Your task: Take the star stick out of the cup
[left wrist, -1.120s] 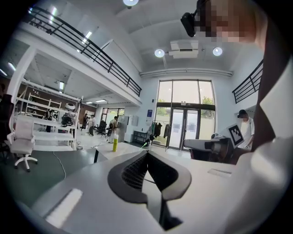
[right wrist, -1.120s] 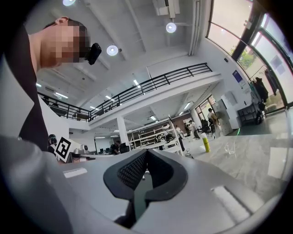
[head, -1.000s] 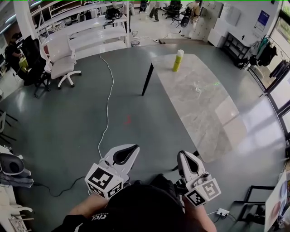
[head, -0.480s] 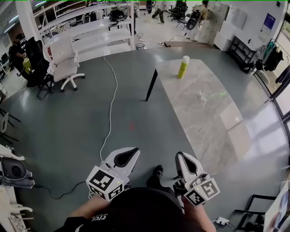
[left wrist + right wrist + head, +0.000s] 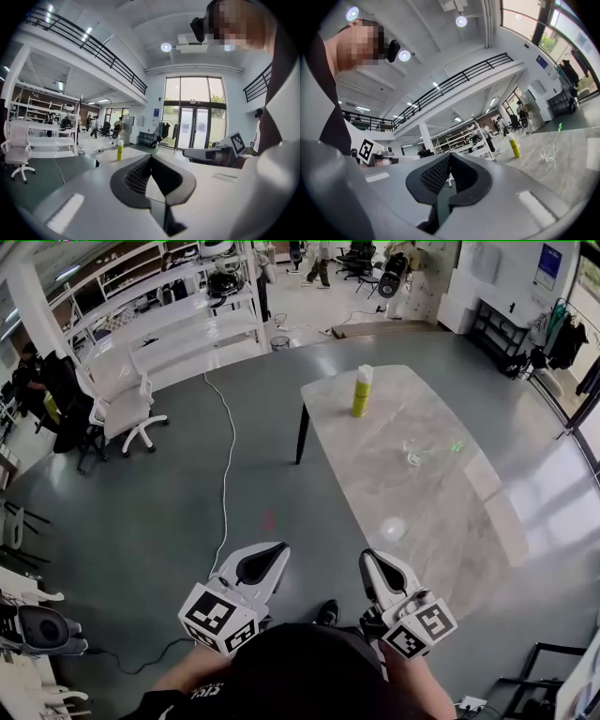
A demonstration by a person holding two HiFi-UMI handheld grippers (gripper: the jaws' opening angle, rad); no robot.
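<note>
since a second ago the marble table [image 5: 441, 512] has drawn nearer. left gripper [image 5: 272, 551] and right gripper [image 5: 370, 561] are both closed and empty. the clear cup [image 5: 412, 459] stands far ahead, right of the fingers. its star stick [image 5: 456, 446] rises near upright, and the right gripper is nearer.

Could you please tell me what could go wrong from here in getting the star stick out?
The white cable runs across the floor toward the person, so a step to the table could snag it. The cup looks clear and light, and the star stick leans in it; pulling with the cup unheld might tip it. The left gripper and right gripper have shut fingers and must open first.
</note>
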